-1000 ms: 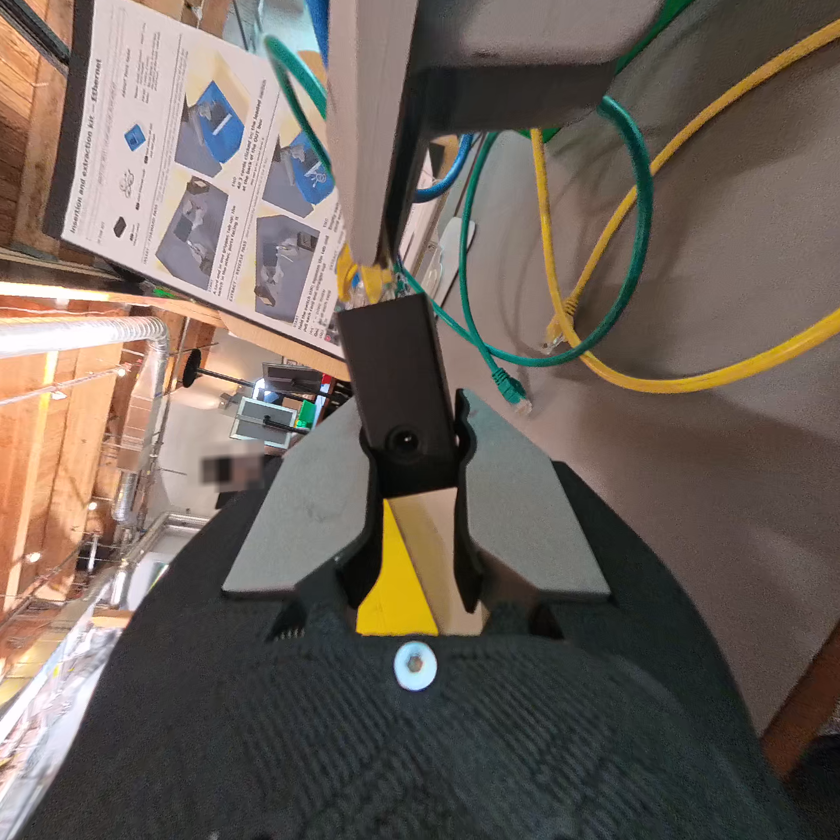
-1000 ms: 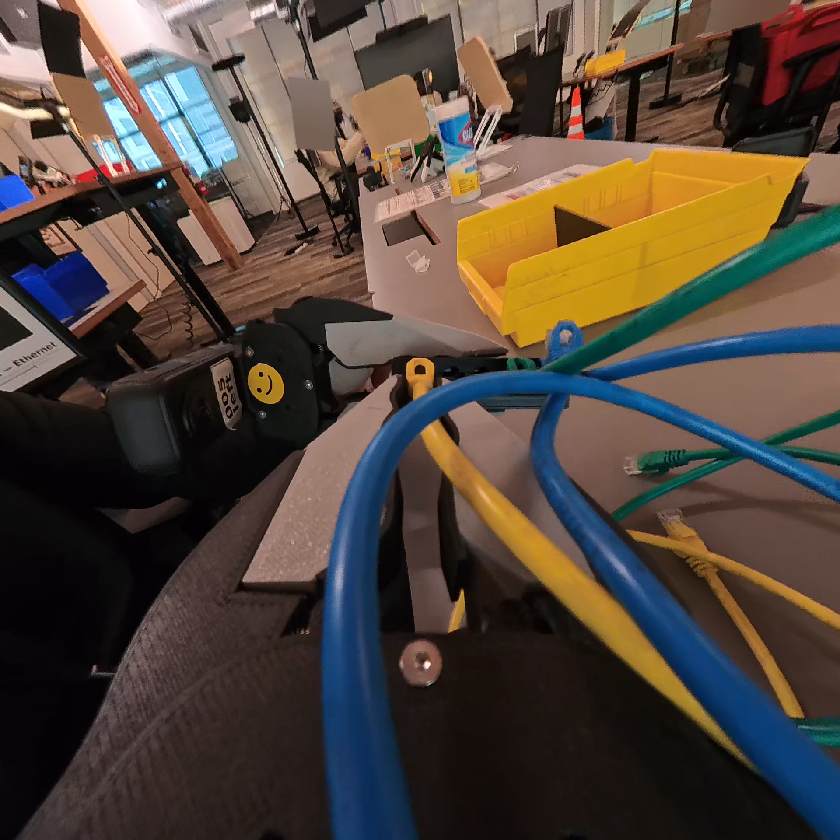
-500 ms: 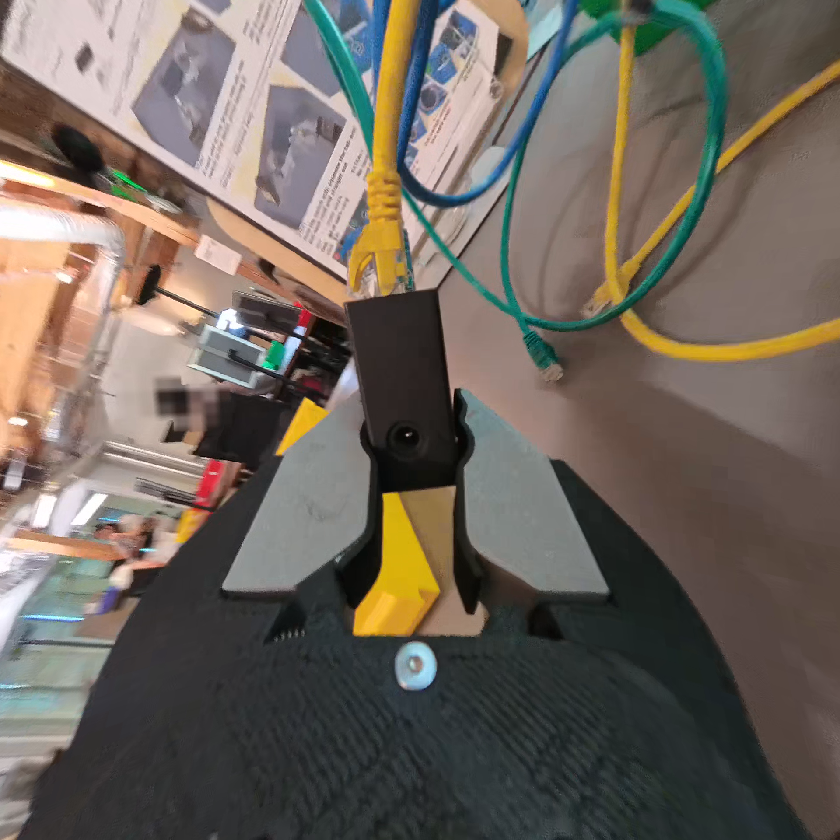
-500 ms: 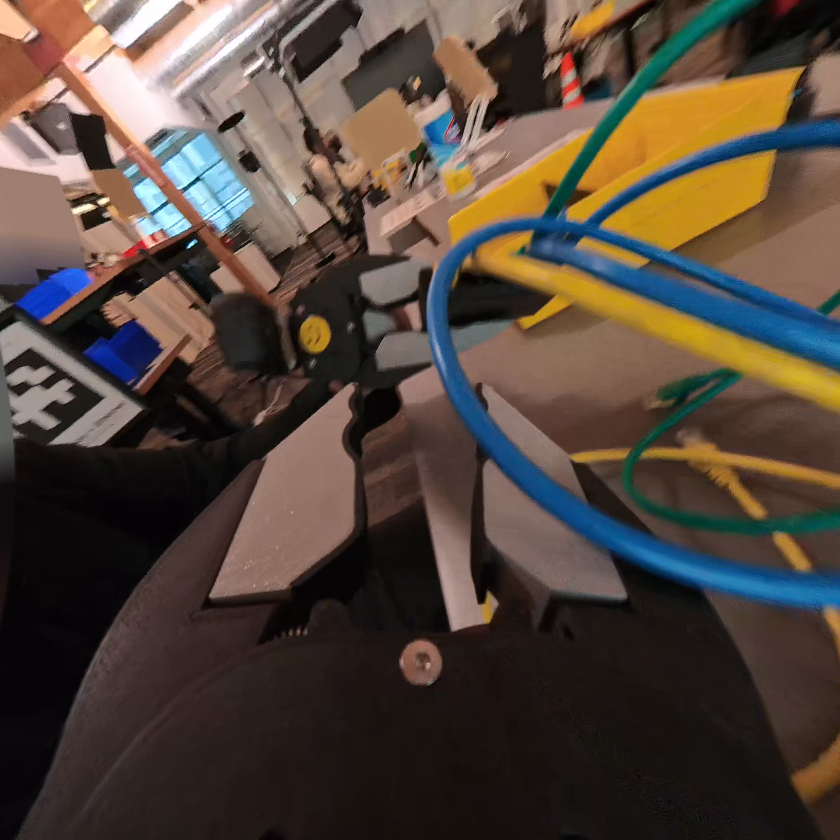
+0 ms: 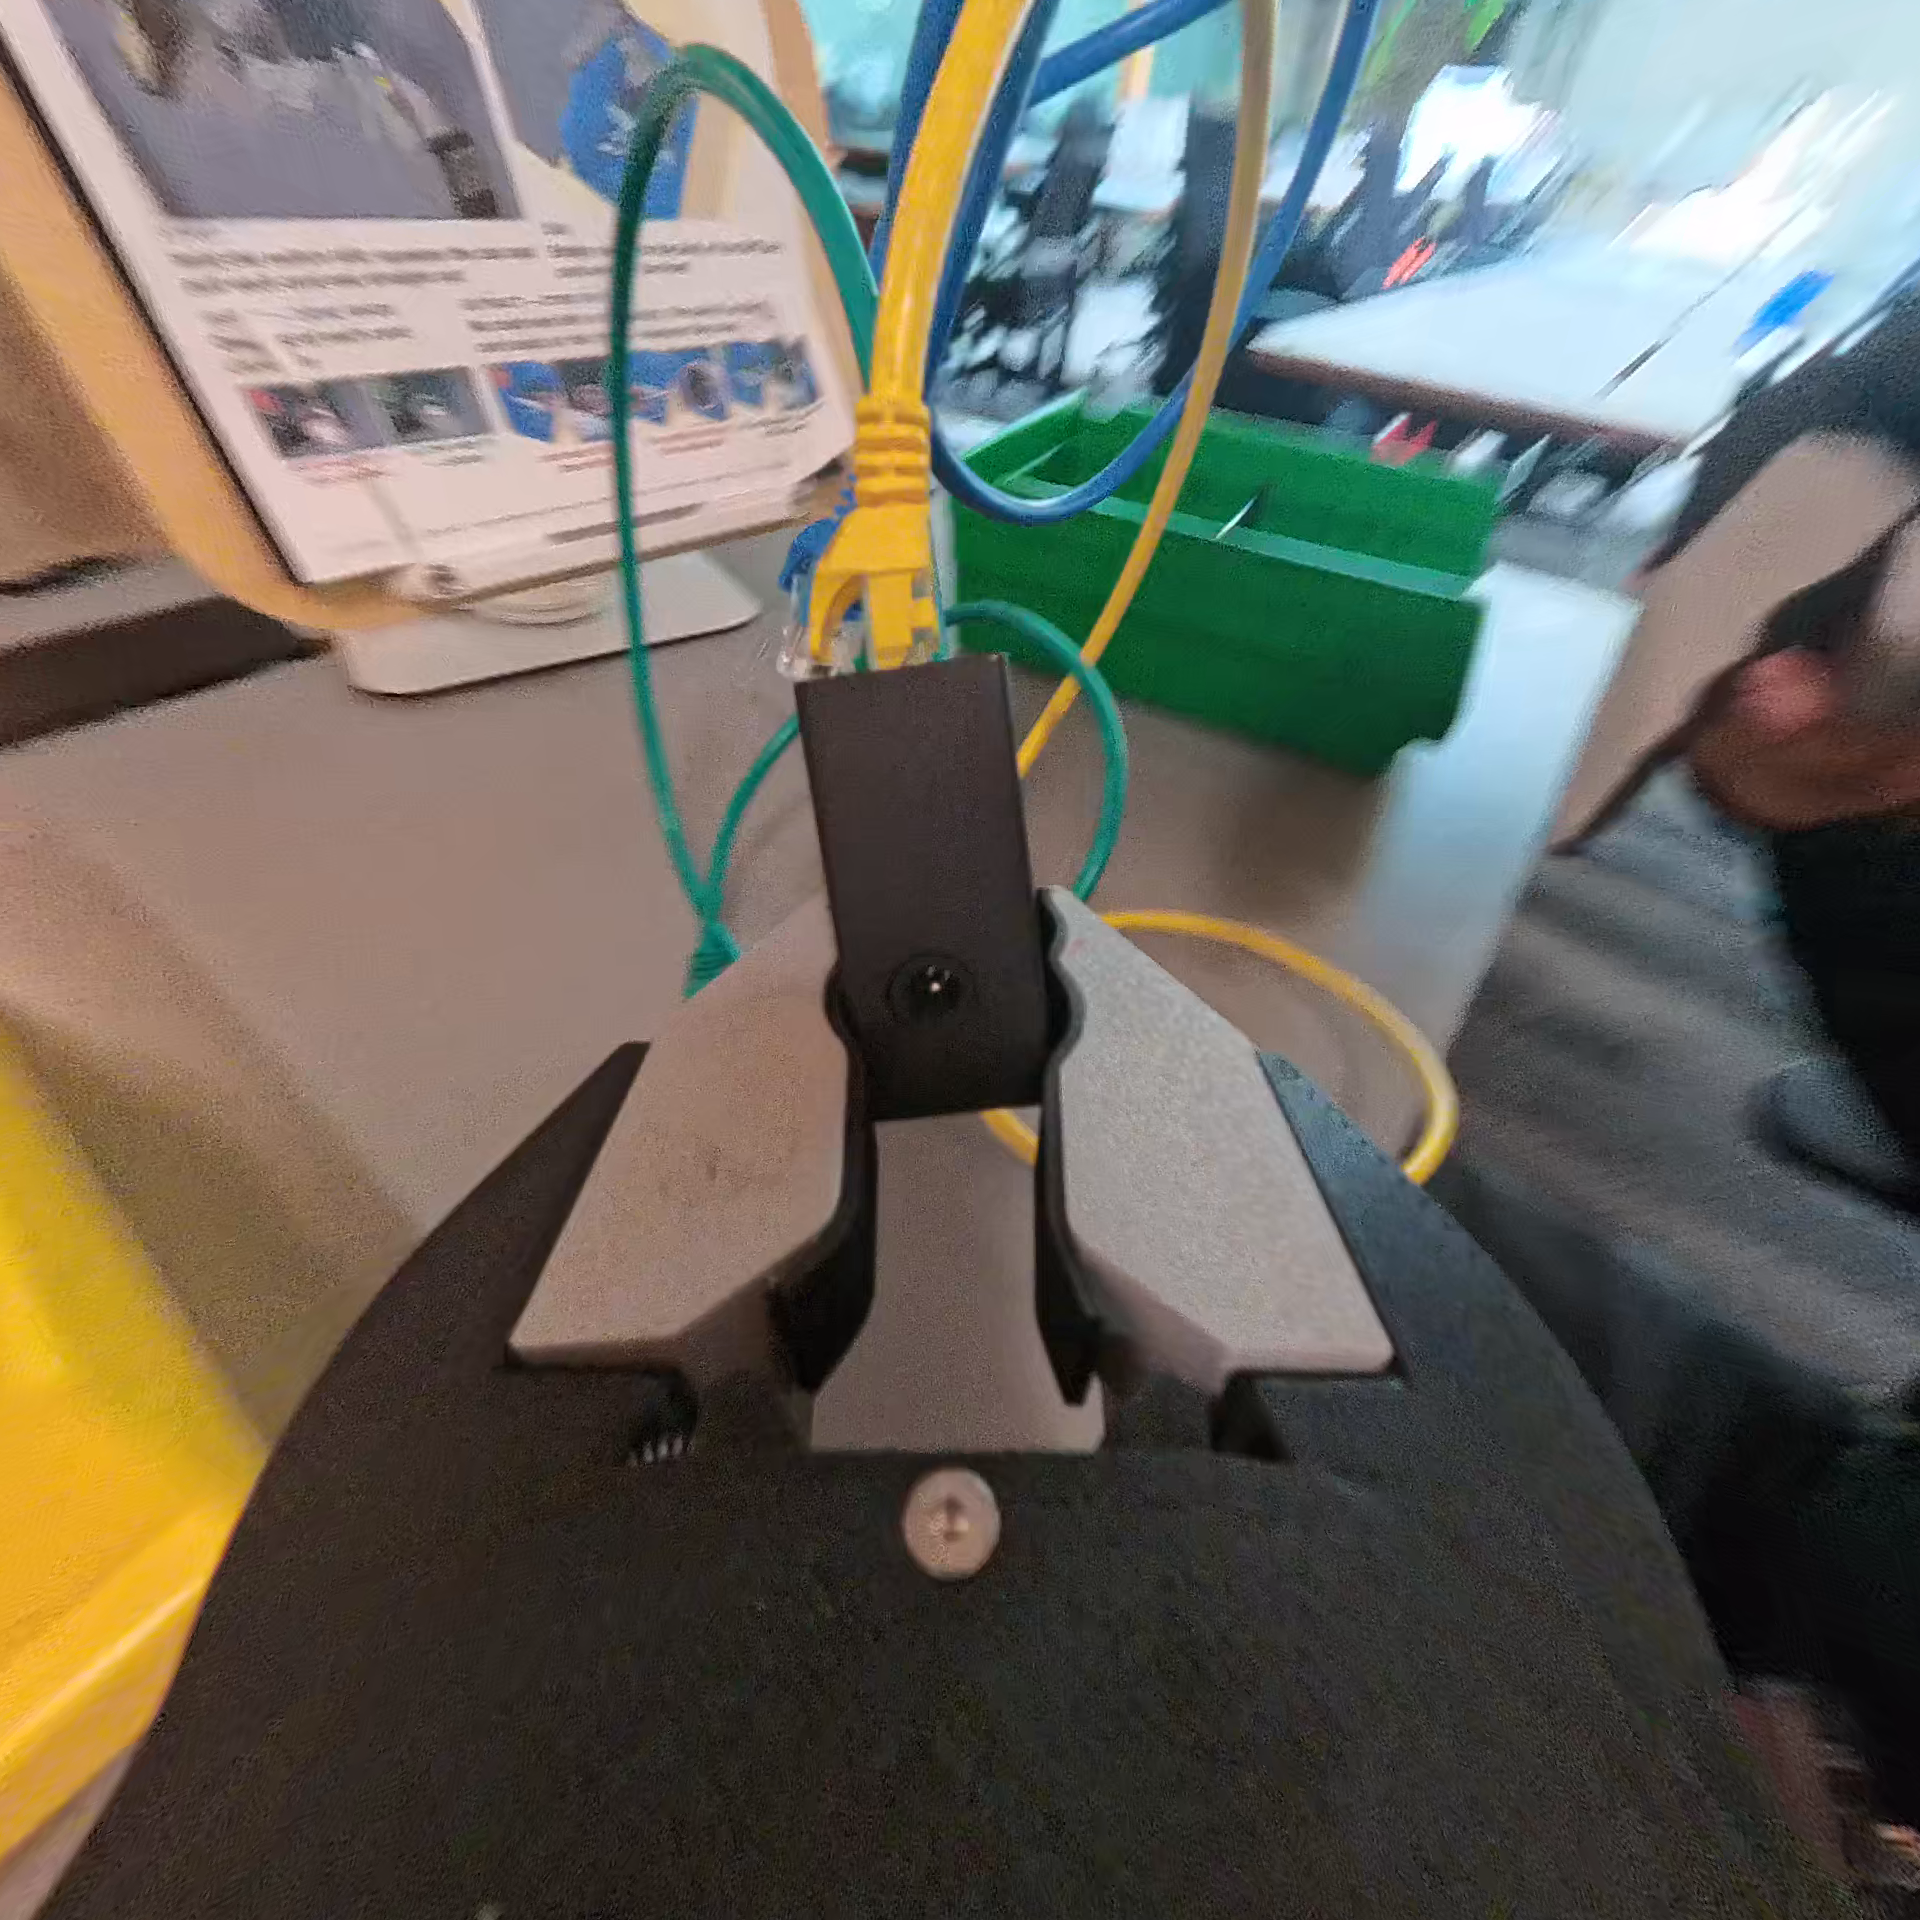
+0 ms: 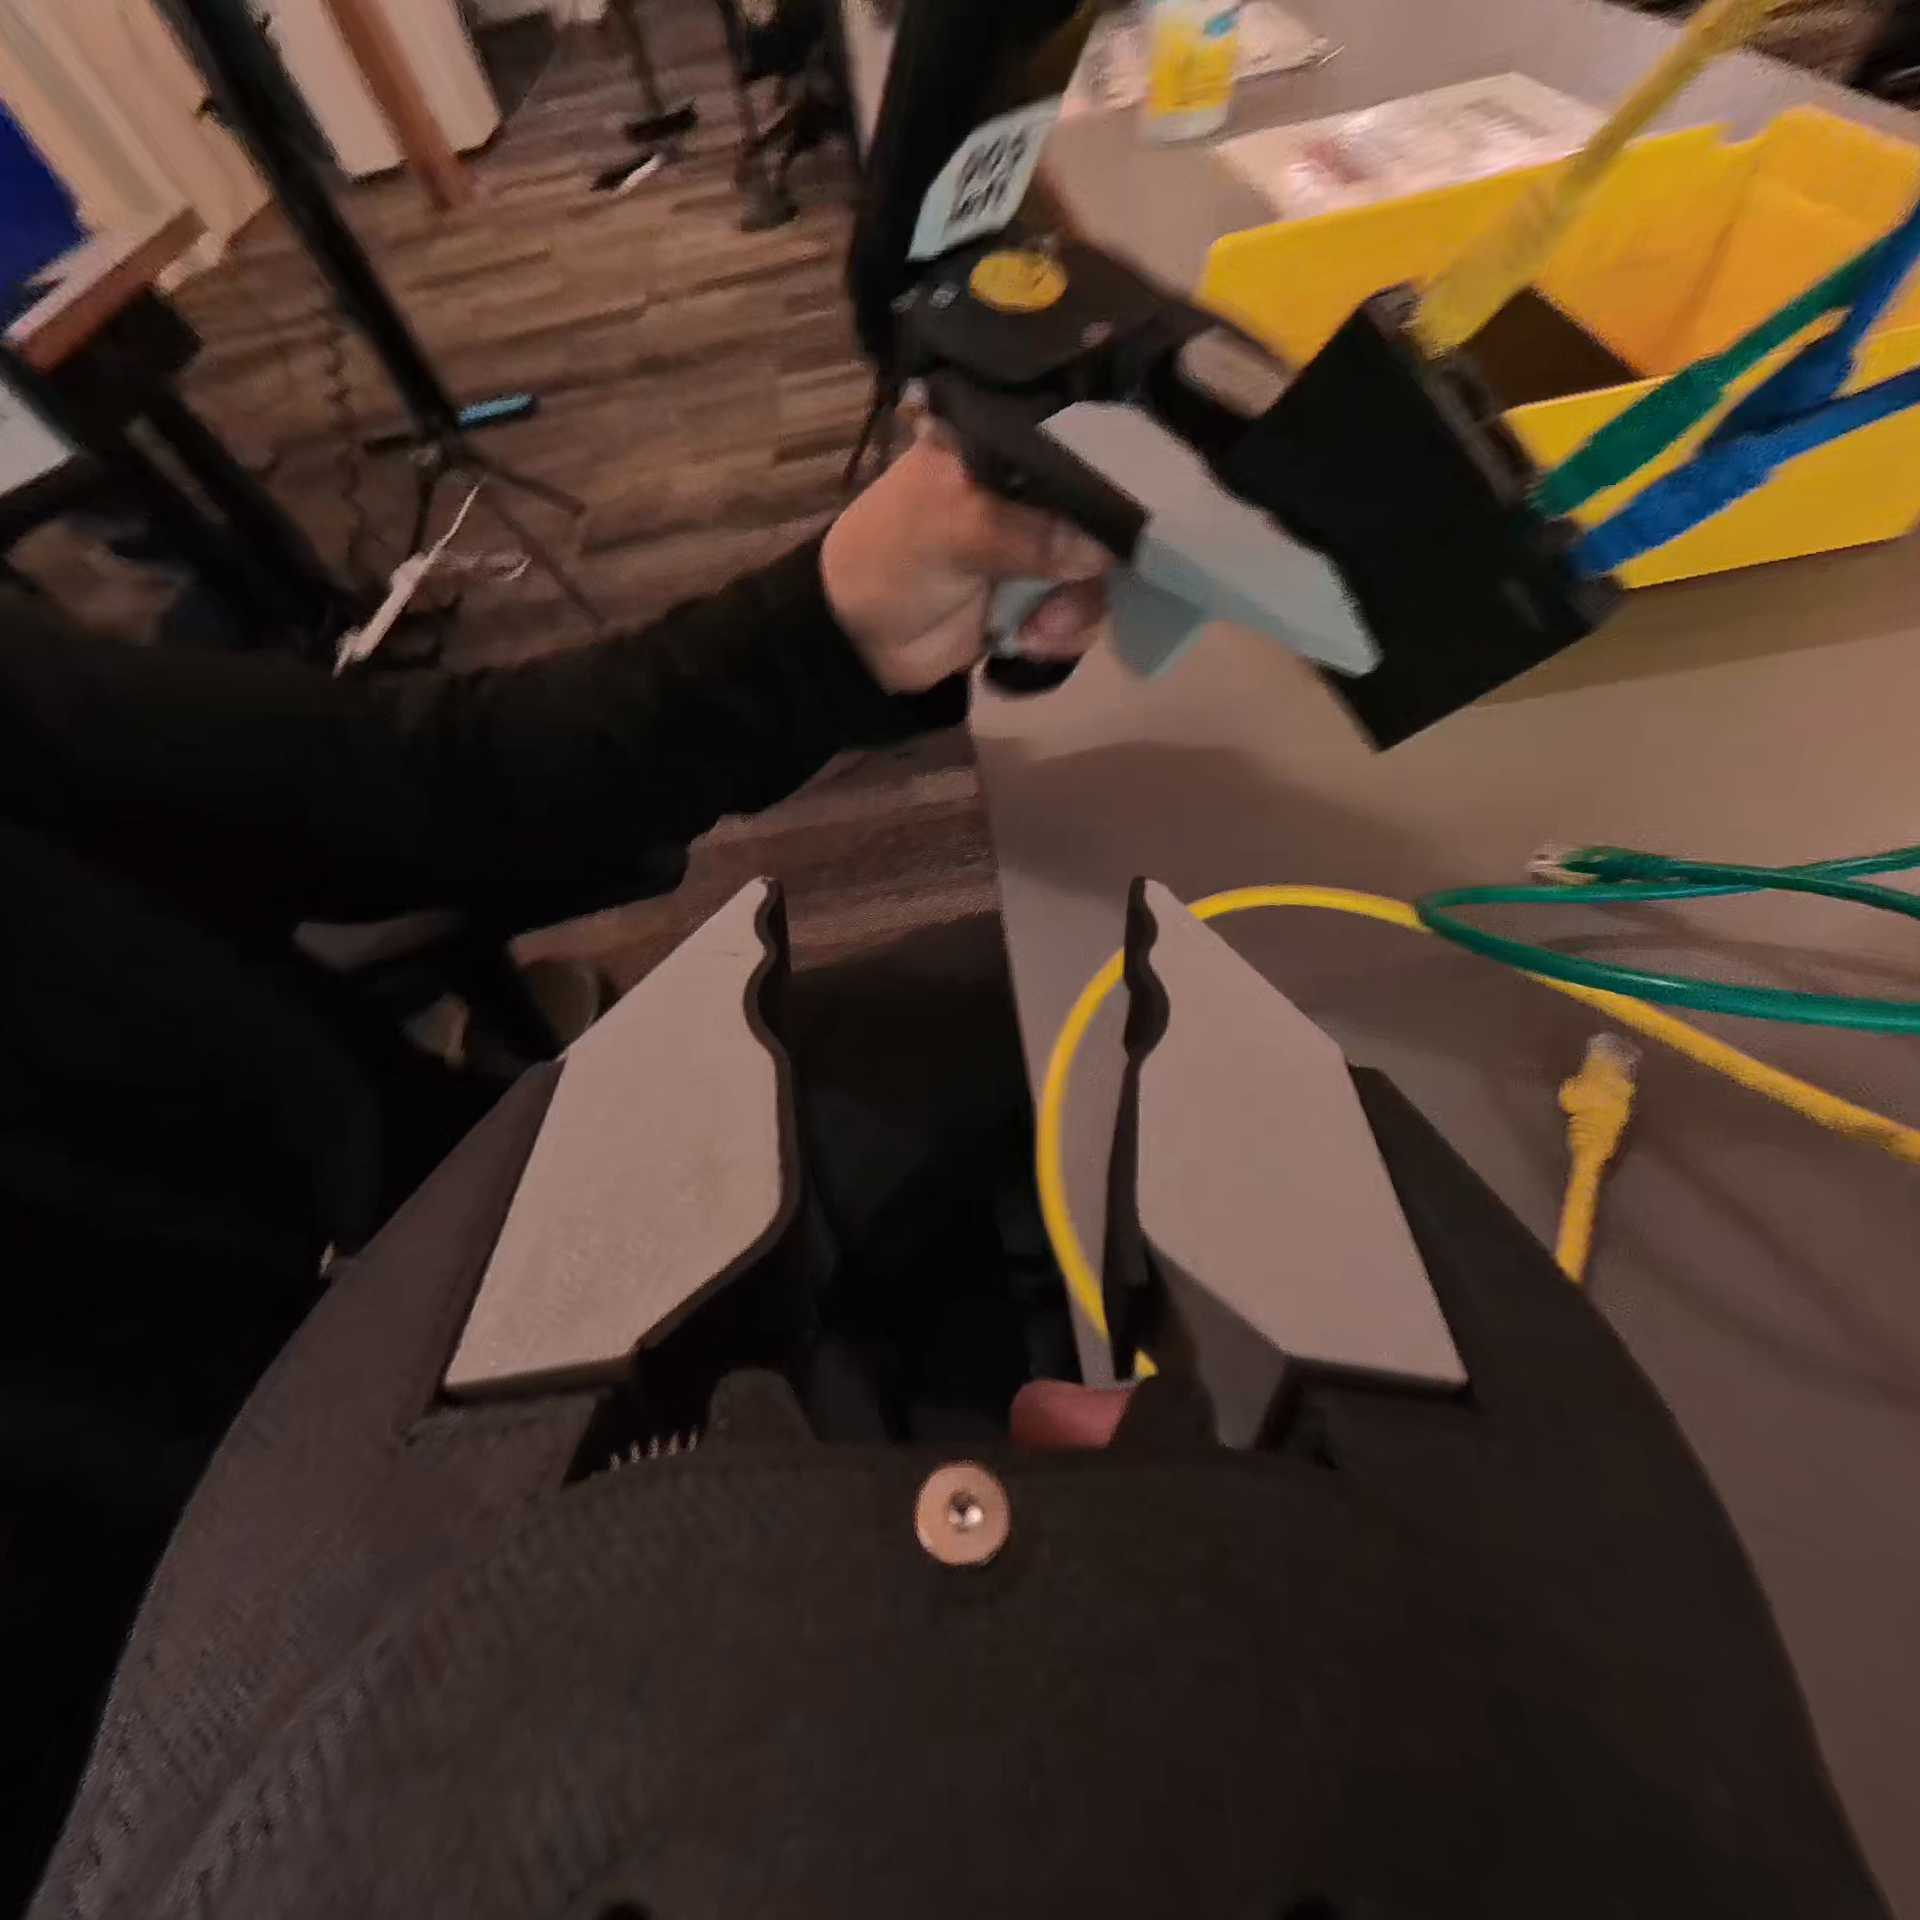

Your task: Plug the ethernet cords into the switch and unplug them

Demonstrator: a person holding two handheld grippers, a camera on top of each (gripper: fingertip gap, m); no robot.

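My left gripper is shut on the black switch and holds it in the air. A yellow cord, blue cords and a green cord run from its far end. In the right wrist view the switch hangs over the table edge, held by the left gripper. My right gripper is open and empty, back near the table's edge. Loose yellow and green cords lie on the table.
A green bin and a standing instruction sheet are behind the switch. A yellow bin stands on the grey table. A person's hand and black sleeve hold the left gripper. Floor and stands lie to the left.
My left gripper has swung the switch round and up with its cords. My right gripper has let go of the yellow cord, opened and drawn back toward the table edge.
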